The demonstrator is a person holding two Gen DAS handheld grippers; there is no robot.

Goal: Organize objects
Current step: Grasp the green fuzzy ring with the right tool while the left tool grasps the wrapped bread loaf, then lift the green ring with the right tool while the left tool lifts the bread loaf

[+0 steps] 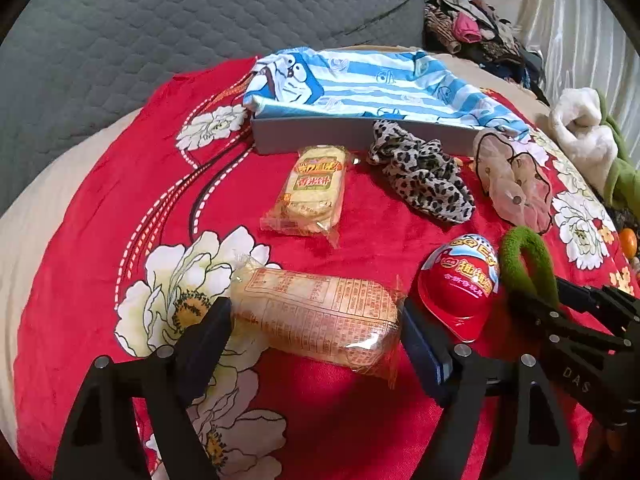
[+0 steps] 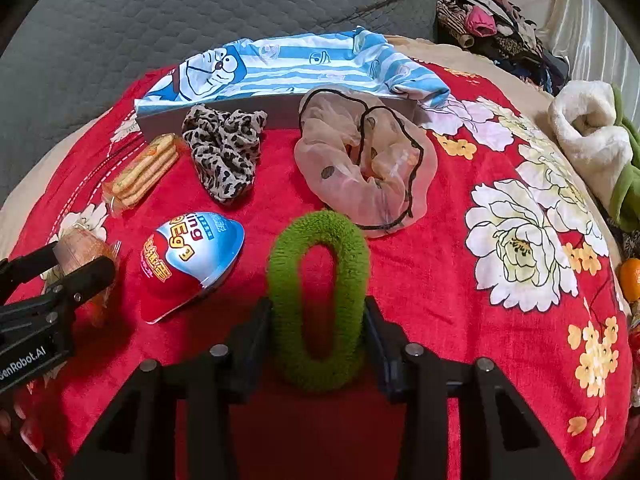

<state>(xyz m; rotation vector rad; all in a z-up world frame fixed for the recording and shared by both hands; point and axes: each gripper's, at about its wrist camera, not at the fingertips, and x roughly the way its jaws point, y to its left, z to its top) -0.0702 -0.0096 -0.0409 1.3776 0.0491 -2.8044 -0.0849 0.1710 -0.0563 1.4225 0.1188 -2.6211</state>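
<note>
Both my grippers on the bed

My left gripper (image 1: 316, 332) jaws flank the cracker pack (image 1: 320, 320); right gripper (image 2: 318, 320) jaws squeeze the green hair tie (image 2: 319, 300).

Both cameras ride just behind their tools, tilted steeply down, close over a red flower-printed blanket (image 1: 360, 216). The left view faces a clear-wrapped biscuit packet (image 1: 316, 316) between its fingers; the right view faces a fuzzy green hair ring (image 2: 318, 300). Both share the red-and-blue egg-shaped toy pack (image 2: 192, 268), the leopard-print scrunchie (image 1: 420, 176) and the blue-striped cartoon cloth (image 2: 288, 64) beyond.
</note>
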